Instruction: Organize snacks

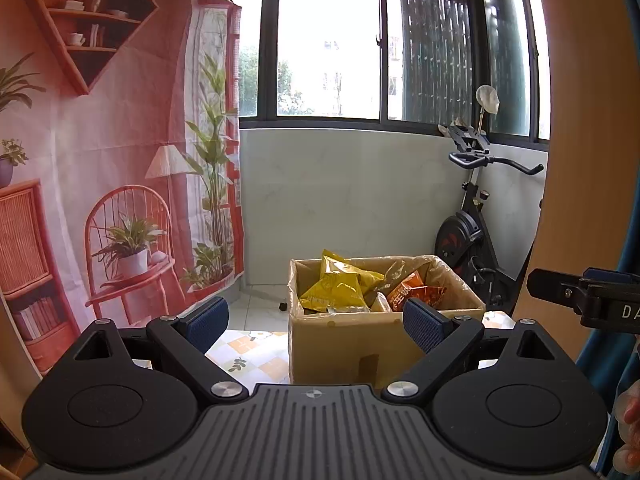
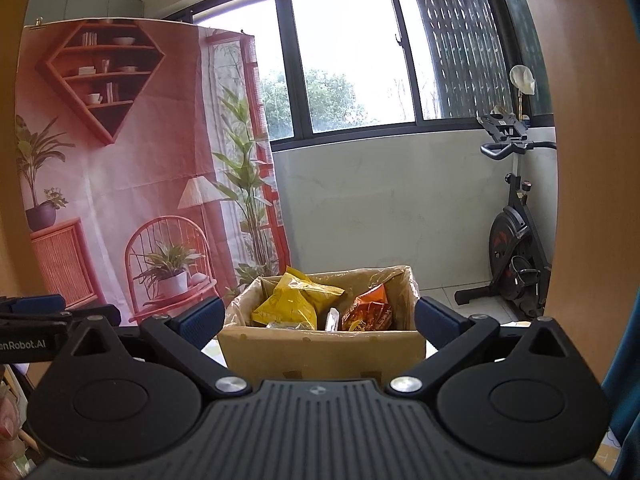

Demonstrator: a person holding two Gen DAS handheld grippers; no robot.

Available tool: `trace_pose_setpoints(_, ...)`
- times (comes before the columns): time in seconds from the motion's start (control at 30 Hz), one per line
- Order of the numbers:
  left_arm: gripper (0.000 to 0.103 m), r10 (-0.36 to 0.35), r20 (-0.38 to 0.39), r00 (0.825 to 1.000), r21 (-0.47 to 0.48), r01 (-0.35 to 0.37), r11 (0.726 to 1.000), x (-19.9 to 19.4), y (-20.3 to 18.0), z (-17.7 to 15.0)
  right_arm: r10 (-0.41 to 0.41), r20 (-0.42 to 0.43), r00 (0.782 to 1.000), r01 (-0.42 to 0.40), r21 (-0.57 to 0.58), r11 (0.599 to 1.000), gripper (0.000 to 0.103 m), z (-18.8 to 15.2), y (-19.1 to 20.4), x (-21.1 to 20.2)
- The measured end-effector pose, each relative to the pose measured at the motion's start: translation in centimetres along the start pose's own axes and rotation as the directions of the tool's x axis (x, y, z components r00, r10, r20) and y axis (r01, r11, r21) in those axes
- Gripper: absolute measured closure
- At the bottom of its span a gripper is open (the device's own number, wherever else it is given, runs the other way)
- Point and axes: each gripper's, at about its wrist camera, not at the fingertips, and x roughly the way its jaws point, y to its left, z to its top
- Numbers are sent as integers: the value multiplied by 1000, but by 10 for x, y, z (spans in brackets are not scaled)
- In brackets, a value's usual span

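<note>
Right now both grippers hang level in front of a cardboard box [image 1: 344, 340]; the left gripper [image 1: 316, 320] has its blue-padded fingers [image 1: 206, 322] spread wide with nothing between them, and the right gripper [image 2: 318, 322] is spread just as wide and just as empty. Seen from the left wrist, the box stands a little to the right of centre on a tablecloth [image 1: 248, 354] printed with checks and flowers; seen from the right wrist it sits squarely between the two fingers, though beyond their tips and not touched by them. Inside the box, lined with clear plastic, a yellow snack bag [image 2: 290, 302] leans on the left side with a corner poking above the rim; an orange snack bag [image 2: 368, 312] lies on the right side; a small clear packet [image 2: 332, 320] stands between them. At the right edge of the left wrist view the tip of the right gripper shows, well apart from the box; fingertips of a hand [image 1: 628, 432] appear low in that corner. Behind the box hangs a pink printed backdrop [image 1: 112, 152] of a room with shelves and plants; an exercise bike [image 2: 516, 236] stands by the wall under the window [image 2: 348, 56].
</note>
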Motion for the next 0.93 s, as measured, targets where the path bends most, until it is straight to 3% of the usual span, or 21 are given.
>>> trace_pose_setpoints(0.93,6,-14,4,1000,-24,14,1000,-3,2,-2,7,1,1000,-7,-19,1000,0,-1,4,-5)
